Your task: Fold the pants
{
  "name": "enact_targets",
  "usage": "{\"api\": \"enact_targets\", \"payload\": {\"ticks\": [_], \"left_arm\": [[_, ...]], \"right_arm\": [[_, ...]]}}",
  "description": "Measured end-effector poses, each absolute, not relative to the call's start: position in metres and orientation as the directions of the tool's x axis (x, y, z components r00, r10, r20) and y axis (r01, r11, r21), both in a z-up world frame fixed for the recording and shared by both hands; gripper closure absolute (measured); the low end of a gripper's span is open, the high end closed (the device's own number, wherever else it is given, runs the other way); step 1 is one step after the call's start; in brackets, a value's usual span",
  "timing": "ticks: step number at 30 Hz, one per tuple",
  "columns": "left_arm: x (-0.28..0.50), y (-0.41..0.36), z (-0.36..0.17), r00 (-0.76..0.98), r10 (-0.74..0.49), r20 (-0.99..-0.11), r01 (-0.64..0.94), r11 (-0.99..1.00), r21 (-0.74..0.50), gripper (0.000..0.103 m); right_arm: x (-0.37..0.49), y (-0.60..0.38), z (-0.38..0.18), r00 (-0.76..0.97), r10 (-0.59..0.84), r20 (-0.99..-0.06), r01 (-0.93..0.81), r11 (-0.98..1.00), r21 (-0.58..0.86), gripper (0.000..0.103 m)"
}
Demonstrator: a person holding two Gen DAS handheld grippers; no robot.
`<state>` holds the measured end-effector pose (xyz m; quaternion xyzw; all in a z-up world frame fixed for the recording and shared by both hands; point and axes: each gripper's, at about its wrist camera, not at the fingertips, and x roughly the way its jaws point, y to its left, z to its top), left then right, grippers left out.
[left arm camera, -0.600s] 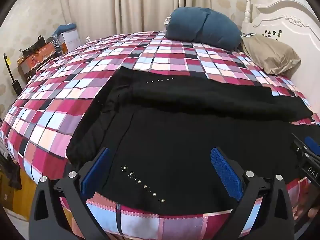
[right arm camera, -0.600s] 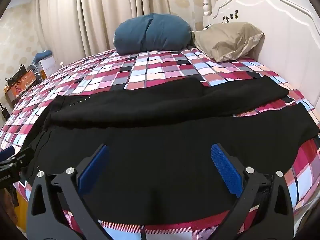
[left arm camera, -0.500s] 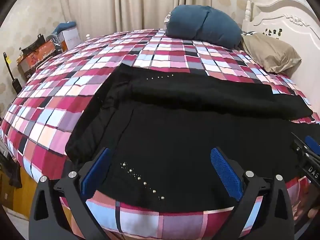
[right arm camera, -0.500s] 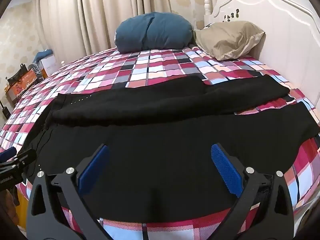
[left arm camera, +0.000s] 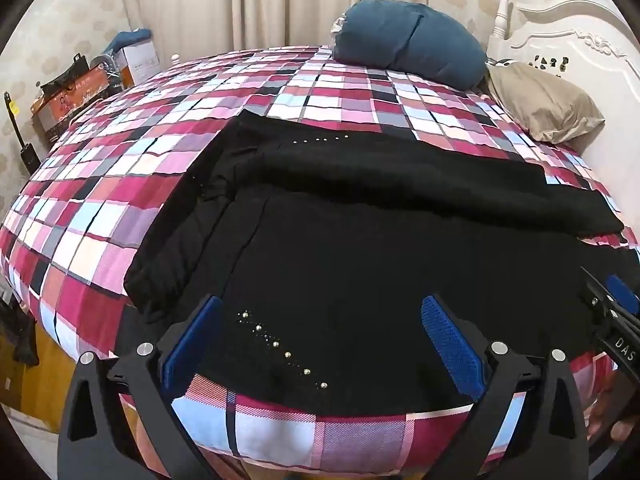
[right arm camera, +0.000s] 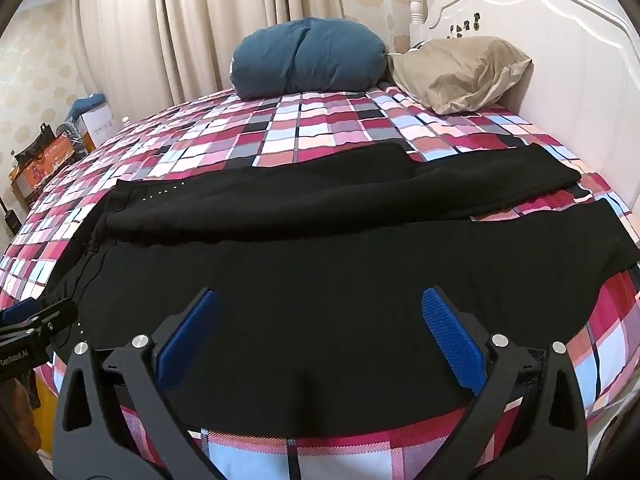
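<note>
Black pants (left arm camera: pixel 360 248) lie spread across the checked bed (left arm camera: pixel 120 184), waistband to the left, both legs running right. A row of small studs (left arm camera: pixel 280 348) marks the near pocket. In the right wrist view the pants (right arm camera: pixel 320 272) show both legs side by side, the far leg (right arm camera: pixel 320 196) slightly bunched. My left gripper (left arm camera: pixel 320 340) is open and empty just above the near edge by the waist. My right gripper (right arm camera: pixel 316 332) is open and empty above the near leg's edge. Each gripper shows at the edge of the other's view.
A blue pillow (right arm camera: pixel 308 60) and a beige pillow (right arm camera: pixel 460 72) lie at the head of the bed by the white headboard (right arm camera: pixel 560 40). Curtains hang behind. Boxes and clutter (left arm camera: pixel 80 84) stand at the far left beside the bed.
Both grippers have drawn back and risen slightly from the near edge of the pants. The pants lie unchanged. Both stay open.
</note>
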<state>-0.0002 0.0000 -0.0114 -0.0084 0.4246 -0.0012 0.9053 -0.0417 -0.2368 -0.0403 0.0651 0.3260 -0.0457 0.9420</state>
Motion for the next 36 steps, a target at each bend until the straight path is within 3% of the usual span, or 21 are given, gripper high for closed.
{"api": "enact_targets", "payload": {"ticks": [36], "left_arm": [[-0.0039, -0.0014, -0.0196, 0.623, -0.034, -0.782, 0.021, 0.999, -0.027, 0.004]], "right_arm": [[-0.0437, -0.246, -0.0479, 0.758, -0.054, -0.65, 0.145, 0.985, 0.088, 0.002]]}}
